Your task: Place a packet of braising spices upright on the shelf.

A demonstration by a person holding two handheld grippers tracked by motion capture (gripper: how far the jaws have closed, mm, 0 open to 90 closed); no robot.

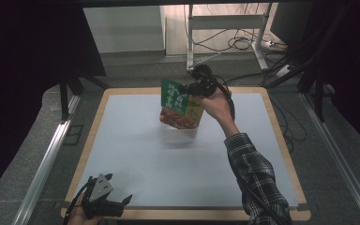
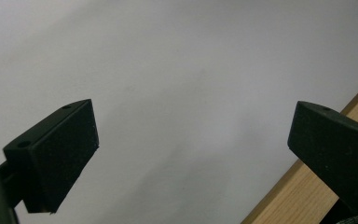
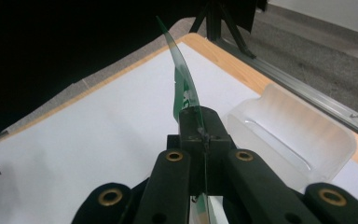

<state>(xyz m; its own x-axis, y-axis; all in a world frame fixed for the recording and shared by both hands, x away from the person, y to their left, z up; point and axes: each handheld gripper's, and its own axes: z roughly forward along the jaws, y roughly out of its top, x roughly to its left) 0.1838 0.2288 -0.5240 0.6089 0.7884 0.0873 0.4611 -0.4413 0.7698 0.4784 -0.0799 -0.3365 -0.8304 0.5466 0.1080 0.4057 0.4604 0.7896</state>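
A green food pouch (image 1: 180, 107) with a picture of a red dish hangs upright over the far middle of the white mat (image 1: 136, 154). My right gripper (image 1: 186, 89) is shut on its upper edge. In the right gripper view the jaws (image 3: 200, 125) close on the pouch's thin curved edge (image 3: 182, 74), which rises between them. Held in a hand at the table's near left corner, my left gripper (image 1: 122, 204) stands open. Its view has the two pads (image 2: 70, 140) wide apart over bare mat, and my left gripper (image 2: 193, 126) has nothing between them.
A translucent plastic tray (image 3: 291, 133) lies on the mat just beyond the right gripper, below the pouch. The wooden table rim (image 2: 303, 191) runs close to the left gripper. Cables and a metal frame (image 1: 225, 28) sit on the floor past the table.
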